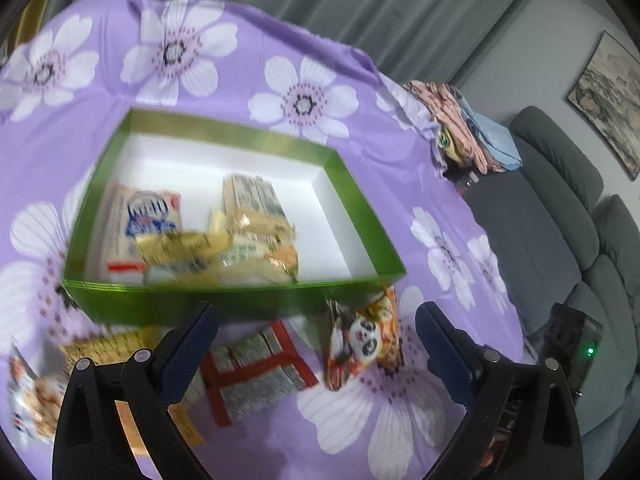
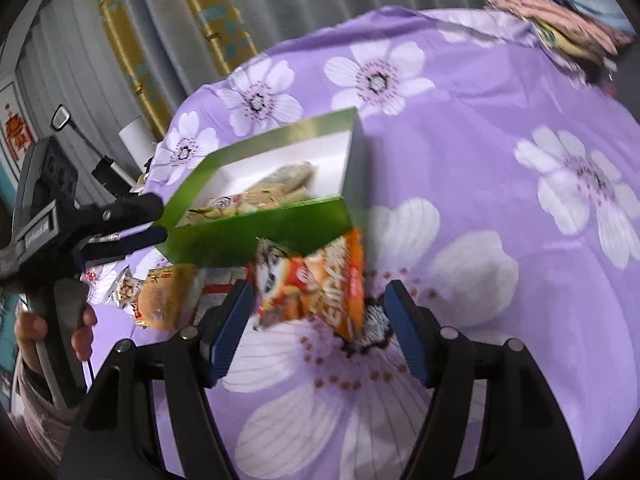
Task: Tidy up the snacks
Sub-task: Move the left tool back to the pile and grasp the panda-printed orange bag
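The green box (image 1: 224, 292) sits on the flower-print bench (image 1: 400, 412), already holding several snack packets (image 1: 240, 240) so they stay together. The panda packet (image 1: 366, 340) leans against the box's outer wall, not yet inside. The right gripper (image 2: 320, 332) stands open around it without pressing; the left gripper (image 1: 316, 348) hangs open and empty over a red packet (image 1: 256, 372).

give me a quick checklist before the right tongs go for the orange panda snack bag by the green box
1. Right tongs open wide enough for the bag: ok, nothing gripped.
2. Panda snack bag reachable: ok, it lies on the cloth just ahead, against the green box.
3. Free room in the box: ok, bare white floor on one side.
4. Left tongs empty: ok, open.
5. Left tongs out of the path: cannot tell.
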{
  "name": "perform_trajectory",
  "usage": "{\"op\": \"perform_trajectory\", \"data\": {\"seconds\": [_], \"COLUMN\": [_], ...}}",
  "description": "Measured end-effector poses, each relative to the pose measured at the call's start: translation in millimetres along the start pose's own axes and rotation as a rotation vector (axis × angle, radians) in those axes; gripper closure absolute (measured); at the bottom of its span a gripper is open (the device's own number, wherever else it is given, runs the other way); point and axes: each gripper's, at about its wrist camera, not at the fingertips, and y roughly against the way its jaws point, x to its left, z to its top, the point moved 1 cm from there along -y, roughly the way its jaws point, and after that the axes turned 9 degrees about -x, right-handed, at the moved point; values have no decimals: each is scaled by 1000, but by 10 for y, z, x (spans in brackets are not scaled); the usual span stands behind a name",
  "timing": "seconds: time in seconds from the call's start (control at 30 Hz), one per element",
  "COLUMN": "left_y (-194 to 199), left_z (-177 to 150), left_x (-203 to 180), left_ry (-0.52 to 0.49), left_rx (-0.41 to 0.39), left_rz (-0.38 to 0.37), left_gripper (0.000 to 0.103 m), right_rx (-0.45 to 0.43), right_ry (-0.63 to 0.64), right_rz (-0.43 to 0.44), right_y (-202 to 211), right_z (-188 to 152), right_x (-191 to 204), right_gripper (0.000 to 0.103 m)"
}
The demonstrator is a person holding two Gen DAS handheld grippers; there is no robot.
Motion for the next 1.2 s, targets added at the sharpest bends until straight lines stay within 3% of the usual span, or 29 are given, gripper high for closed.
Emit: {"op": "perform_trajectory", "data": {"seconds": [0.17, 0.83, 1.1, 1.2], "left_y": [-175, -715, -742, -754], "left_z": [-148, -422, -429, -432], "left_x": [0, -350, -303, -300], "left_ry": [55, -50, -47, -54], "left_rx": [62, 156, 128, 131], "left_rz": [-43, -60, -32, -33], "left_gripper": [5, 5, 5, 7], "right_rx": [17, 122, 131, 136], "right_ry": [-9, 31, 49, 43], "right_rz": [20, 76, 114, 123], "right_y": [-67, -469, -557, -602], "right_z": [-44, -76, -121, -117], "right_x": [-9, -72, -2, 9], "right_gripper": [33, 24, 24, 29]}}
